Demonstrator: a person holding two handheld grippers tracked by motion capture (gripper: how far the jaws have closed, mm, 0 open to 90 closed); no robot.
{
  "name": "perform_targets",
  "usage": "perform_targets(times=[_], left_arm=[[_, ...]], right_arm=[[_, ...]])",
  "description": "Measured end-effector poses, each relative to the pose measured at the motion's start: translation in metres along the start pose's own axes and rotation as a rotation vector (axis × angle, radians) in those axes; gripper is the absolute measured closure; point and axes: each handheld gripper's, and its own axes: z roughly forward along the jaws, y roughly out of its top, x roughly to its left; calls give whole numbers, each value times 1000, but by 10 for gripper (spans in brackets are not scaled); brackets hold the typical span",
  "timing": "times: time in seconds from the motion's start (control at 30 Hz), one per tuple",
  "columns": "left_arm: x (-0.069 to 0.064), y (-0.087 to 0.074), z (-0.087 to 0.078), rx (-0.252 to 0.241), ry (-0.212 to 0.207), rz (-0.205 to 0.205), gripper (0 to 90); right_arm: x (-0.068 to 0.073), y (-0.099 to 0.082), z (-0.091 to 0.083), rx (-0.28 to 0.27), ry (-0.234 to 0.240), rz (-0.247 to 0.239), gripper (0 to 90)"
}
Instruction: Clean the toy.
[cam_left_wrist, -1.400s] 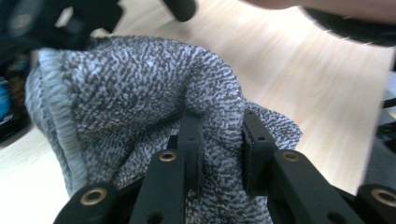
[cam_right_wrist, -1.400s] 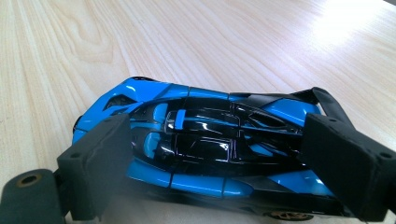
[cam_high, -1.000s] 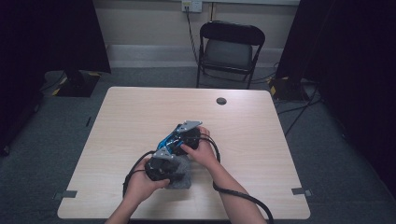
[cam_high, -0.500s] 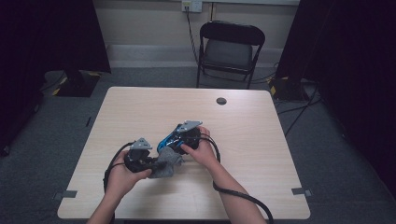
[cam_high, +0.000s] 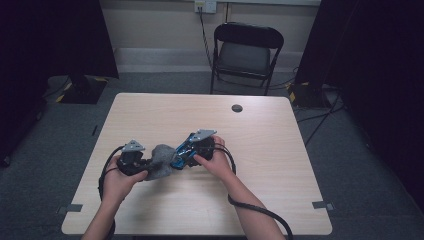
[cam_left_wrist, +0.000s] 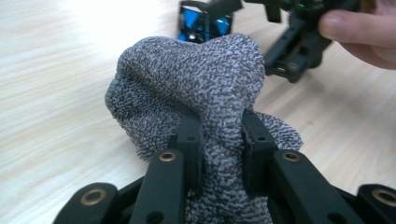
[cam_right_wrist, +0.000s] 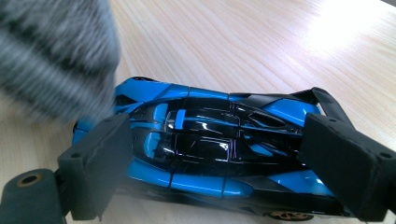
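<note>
Two grippers, one toy car, one grey cloth.

Blue-and-black toy car (cam_right_wrist: 210, 154) sits on the table (cam_high: 280, 150), nearer its front edge, left of centre; right gripper (cam_high: 192, 150) pinches it end to end. Grey knitted cloth (cam_left_wrist: 187, 93) touches the car's one end, bunched between the left gripper's (cam_left_wrist: 217, 140) jaws, pressed on it.

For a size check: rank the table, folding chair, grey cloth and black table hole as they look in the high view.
1. table
2. folding chair, though farther from the camera
3. grey cloth
4. black table hole
</note>
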Motion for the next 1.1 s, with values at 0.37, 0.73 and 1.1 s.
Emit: perform_targets(times=[0.37, 0.73, 1.1], left_arm=[[31, -7, 10, -1, 97, -73, 734], [31, -11, 43, 76, 121, -84, 733], [17, -11, 52, 165, 85, -20, 734]], right_arm=[[0, 0, 0, 3, 1, -1, 90], [0, -1, 0, -4, 1, 1, 91], [0, 0, 0, 4, 2, 0, 90]])
